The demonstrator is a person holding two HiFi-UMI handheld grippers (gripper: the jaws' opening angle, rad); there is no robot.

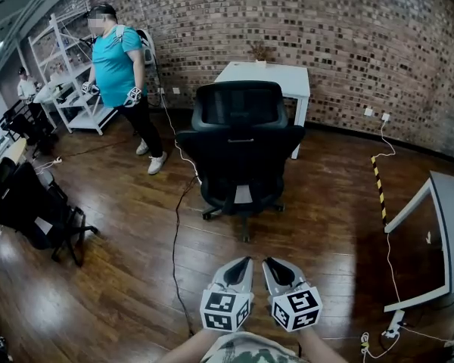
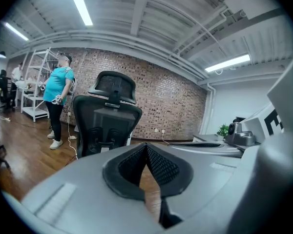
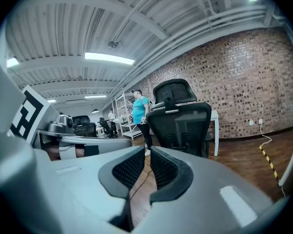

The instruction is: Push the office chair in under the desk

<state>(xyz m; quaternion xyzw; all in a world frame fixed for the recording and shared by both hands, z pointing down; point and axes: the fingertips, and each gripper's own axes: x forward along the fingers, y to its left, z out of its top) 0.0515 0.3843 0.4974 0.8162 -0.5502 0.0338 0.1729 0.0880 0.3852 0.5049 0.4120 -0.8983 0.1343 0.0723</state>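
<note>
Brick-walled office: the office chair point(image 1: 240, 146) stands short of the white table point(image 1: 268, 78). Behind the chair, the left claw point(image 1: 246, 261) is closed and the right claw point(image 1: 268, 262) is cracking open, both empty. An off-centre push may swing the chair into a table leg.

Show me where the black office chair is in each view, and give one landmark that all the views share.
Head view: the office chair stands at the centre, its back to the camera.
Left gripper view: the office chair is left of centre.
Right gripper view: the office chair is right of centre.
Shared landmark: the brick wall behind it.
</note>
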